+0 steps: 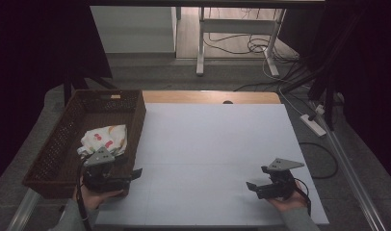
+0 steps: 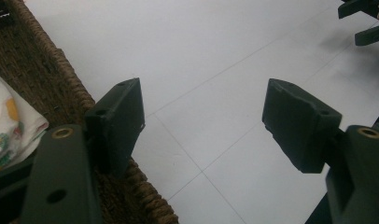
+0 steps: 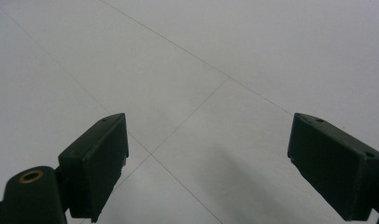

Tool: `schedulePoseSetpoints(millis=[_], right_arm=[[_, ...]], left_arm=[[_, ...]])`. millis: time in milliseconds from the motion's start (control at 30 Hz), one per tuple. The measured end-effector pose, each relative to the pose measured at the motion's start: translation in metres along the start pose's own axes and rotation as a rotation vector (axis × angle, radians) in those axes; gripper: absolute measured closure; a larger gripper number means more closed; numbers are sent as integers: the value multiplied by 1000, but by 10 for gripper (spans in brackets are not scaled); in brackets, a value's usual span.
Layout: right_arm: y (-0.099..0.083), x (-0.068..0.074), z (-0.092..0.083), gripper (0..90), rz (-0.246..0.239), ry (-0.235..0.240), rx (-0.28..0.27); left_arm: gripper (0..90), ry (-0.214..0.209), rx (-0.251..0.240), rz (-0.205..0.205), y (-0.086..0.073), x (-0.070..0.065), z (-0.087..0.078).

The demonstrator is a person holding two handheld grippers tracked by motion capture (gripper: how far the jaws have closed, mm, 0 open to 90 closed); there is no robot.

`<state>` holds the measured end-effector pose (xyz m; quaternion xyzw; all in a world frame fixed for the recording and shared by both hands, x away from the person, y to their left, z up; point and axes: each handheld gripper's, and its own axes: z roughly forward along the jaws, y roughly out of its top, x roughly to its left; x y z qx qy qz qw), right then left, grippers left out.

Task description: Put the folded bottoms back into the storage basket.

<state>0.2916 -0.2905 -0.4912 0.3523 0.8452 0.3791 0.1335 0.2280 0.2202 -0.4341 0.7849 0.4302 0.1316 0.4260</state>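
Observation:
A brown woven basket (image 1: 63, 139) stands on the left edge of the white table (image 1: 213, 144). In it lies a crumpled white cloth (image 1: 104, 137) with red and yellow prints. My left gripper (image 1: 132, 175) is at the basket's near right corner, pointing right across the table. In the left gripper view its jaws (image 2: 204, 100) stand open over bare tabletop, with the basket rim (image 2: 43, 79) and the cloth (image 2: 5, 121) to their left. My right gripper (image 1: 257, 178) rests near the front right of the table, open, with nothing between its jaws (image 3: 208, 128).
The other gripper (image 2: 365, 23) appears far off at the top right of the left gripper view. Beyond the table's wooden far edge (image 1: 208, 96) are desk legs (image 1: 201, 43), loose cables (image 1: 261, 45) and a power strip (image 1: 313, 124) on the floor.

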Motion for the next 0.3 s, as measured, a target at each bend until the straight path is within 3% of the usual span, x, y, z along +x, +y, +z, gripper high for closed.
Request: schedulePoseSetpoints(millis=[300], right_arm=[[0, 0, 1, 126, -2, -1, 2]], left_arm=[[282, -6, -4, 7, 0, 1, -1]])
